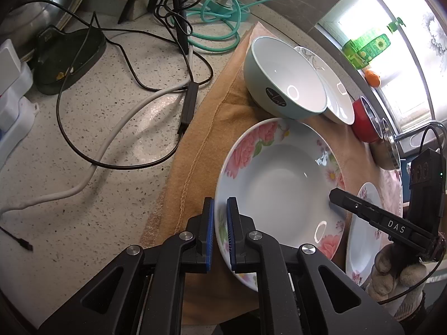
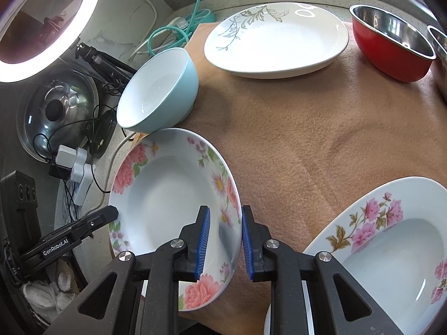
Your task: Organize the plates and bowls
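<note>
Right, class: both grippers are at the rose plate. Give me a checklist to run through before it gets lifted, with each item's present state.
1. Is the left gripper shut on the rose plate rim? Ok.
2. Does the right gripper straddle the opposite rim? Ok.
3. Are its fingers pressing firmly on that rim? Cannot tell.
4. Is the blue bowl clear of the plate's far rim? Cannot tell; they look very close.
5. Is the pink-flowered plate apart from it, with cloth between? Ok.
</note>
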Tool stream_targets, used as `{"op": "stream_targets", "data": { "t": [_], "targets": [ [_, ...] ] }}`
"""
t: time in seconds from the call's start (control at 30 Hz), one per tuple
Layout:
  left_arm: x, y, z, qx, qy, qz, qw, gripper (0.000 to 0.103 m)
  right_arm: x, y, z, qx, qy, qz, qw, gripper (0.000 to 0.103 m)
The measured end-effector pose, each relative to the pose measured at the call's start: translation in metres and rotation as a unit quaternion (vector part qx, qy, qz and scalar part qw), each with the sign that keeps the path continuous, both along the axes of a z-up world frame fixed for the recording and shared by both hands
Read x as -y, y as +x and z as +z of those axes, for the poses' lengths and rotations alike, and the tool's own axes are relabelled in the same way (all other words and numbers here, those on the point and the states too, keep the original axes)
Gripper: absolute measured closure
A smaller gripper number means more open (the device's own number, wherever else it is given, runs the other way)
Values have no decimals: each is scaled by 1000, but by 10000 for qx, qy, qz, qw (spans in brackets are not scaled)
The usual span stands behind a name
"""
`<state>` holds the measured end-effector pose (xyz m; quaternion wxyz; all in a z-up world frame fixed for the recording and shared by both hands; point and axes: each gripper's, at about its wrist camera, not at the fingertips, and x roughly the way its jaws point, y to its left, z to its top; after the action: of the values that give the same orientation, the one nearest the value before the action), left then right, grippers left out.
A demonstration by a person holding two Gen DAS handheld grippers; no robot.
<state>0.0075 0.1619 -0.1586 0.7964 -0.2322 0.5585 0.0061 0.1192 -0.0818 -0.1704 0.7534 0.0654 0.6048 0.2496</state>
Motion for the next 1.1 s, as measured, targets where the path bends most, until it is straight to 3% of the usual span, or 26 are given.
{"op": "stream_targets", "data": {
  "t": [0.33, 1.1],
  "targets": [
    [0, 0, -1, -7, 10, 15, 10000, 96, 2, 0, 0, 39, -39, -53, 10000, 91],
    [8, -1, 10, 50, -175, -15, 9998, 96, 15, -6, 12, 146, -23, -205, 9997, 91]
  ]
}}
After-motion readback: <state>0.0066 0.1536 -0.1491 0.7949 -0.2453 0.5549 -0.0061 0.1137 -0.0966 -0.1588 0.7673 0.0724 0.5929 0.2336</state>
